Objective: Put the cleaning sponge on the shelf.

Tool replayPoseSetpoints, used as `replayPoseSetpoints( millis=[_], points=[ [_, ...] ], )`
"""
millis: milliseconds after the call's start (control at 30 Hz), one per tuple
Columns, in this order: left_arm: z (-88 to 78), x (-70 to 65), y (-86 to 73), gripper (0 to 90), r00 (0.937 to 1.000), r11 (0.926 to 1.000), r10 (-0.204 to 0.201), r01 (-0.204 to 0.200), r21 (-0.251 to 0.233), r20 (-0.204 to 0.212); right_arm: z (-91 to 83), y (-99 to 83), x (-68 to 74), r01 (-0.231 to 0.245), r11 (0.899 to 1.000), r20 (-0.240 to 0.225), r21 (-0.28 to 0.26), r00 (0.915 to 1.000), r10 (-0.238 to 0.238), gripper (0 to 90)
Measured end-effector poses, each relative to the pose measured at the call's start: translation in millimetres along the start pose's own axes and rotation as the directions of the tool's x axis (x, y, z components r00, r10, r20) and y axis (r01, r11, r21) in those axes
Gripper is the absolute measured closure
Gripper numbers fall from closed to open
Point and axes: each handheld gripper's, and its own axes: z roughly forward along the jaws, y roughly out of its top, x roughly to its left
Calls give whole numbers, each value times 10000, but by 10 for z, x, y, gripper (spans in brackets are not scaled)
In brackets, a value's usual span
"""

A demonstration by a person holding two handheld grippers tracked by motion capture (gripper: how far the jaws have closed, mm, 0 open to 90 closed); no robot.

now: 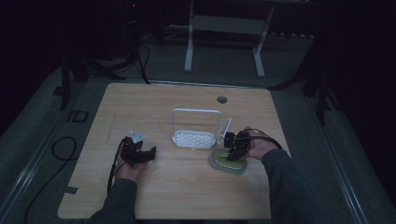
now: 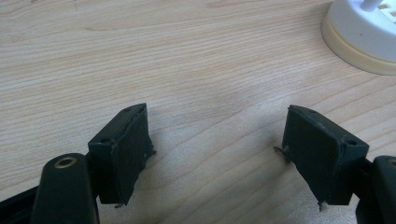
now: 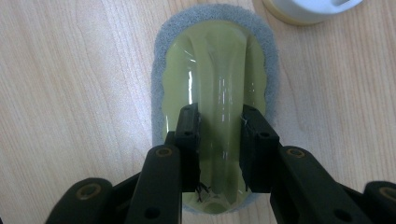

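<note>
A scrubbing pad [image 3: 215, 70] with a glossy yellow-green plastic grip on a grey sponge base lies flat on the wooden table [image 1: 140, 107], at the right front [image 1: 227, 164]. My right gripper [image 3: 219, 126] comes down on it from above, its two jaws closed against the sides of the grip's raised middle ridge; in the high view the right gripper [image 1: 235, 145] sits over the pad's near end. My left gripper [image 1: 140, 151] rests low over bare wood at the left, and in its own view the left gripper [image 2: 219, 144] is open with nothing between the jaws.
A white slotted rack [image 1: 195, 138] with a tall hoop handle stands mid-table, just left of the pad; its rounded base [image 2: 359, 42] shows at the upper right of the left gripper view. A cable hole [image 1: 222, 99] lies near the far edge. The room around is dark.
</note>
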Motion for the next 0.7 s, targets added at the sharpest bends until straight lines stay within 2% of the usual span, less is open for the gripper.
replayPoseSetpoints(
  millis=[333, 533, 700],
  points=[
    [0, 0, 0, 234, 10000, 10000, -3, 3, -1, -1, -58, 14, 23, 81, 9999, 75, -114, 9999, -80, 715],
    [0, -1, 0, 234, 10000, 10000, -10, 10, -5, 5, -110, 96, 66, 414, 9991, 216, -66, 9989, -412, 715],
    [0, -1, 0, 234, 10000, 10000, -12, 12, -9, 0, -152, 165, 86, 517, 9986, 326, -103, 9981, -513, 715]
  ],
)
